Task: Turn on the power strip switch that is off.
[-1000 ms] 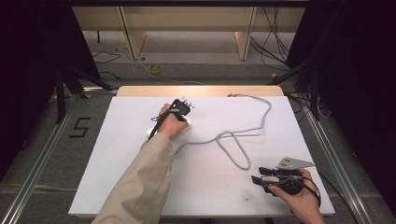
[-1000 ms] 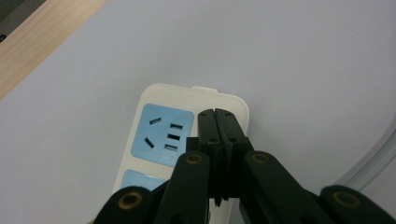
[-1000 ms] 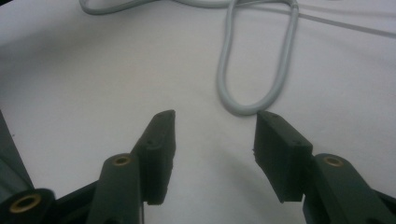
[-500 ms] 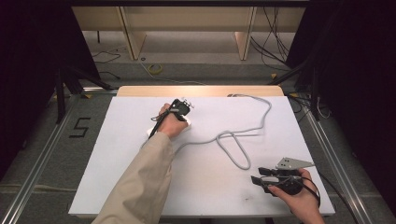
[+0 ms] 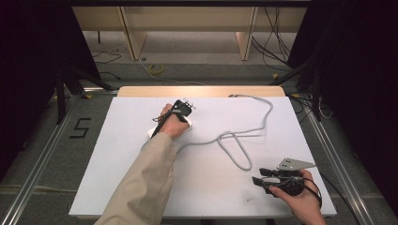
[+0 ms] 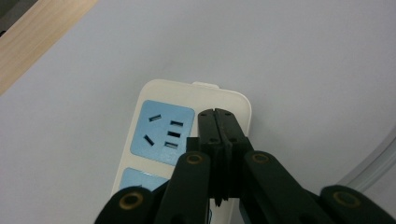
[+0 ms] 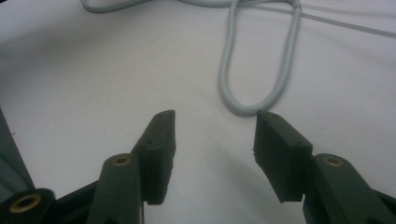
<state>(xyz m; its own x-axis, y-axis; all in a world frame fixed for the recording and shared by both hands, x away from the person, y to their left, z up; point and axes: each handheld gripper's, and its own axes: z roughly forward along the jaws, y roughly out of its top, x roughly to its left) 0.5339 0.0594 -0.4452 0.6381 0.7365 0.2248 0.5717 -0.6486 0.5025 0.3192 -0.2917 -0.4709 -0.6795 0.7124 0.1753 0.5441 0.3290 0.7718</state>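
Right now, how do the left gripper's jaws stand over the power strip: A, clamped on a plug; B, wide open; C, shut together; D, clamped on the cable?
C: in the left gripper view the left gripper has its jaws pressed together with nothing between them, over the power strip.

left claw [image 5: 162, 125] | edged slightly right over power strip [image 6: 187, 121]

Power strip [image 6: 187, 140] on table [image 5: 117, 187], cord [image 5: 244, 140] rightward.
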